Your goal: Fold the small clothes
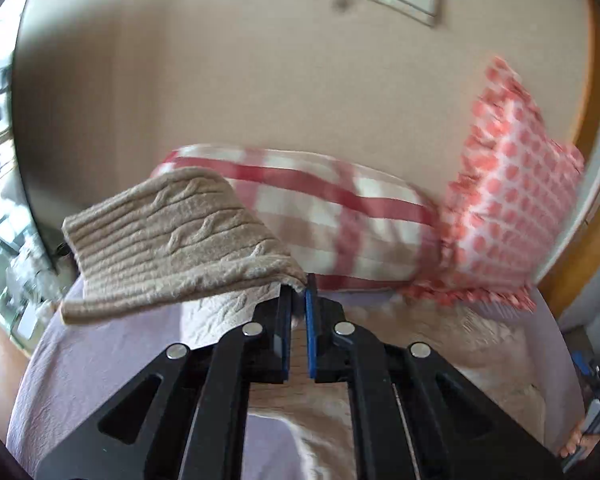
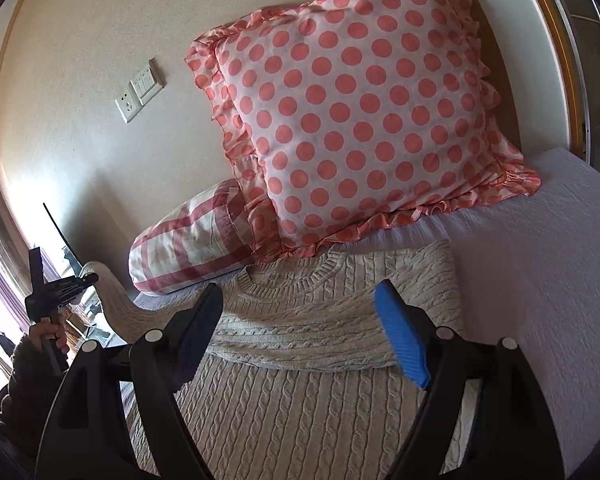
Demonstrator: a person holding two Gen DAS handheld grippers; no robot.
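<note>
A beige cable-knit sweater (image 2: 300, 380) lies on the bed with its neck toward the pillows and its right sleeve folded across the chest. My left gripper (image 1: 299, 286) is shut on the left sleeve (image 1: 172, 236) and holds its cuff end lifted above the bed. It also shows in the right wrist view (image 2: 80, 280) at the far left, with the sleeve hanging from it. My right gripper (image 2: 300, 300) is open and empty, hovering over the sweater's chest.
A pink polka-dot pillow (image 2: 360, 112) leans on the wall behind the sweater. A red checked bolster (image 2: 188, 248) lies to its left. The bed has a lilac cover (image 2: 540, 280). A socket and switch (image 2: 140, 90) are on the wall.
</note>
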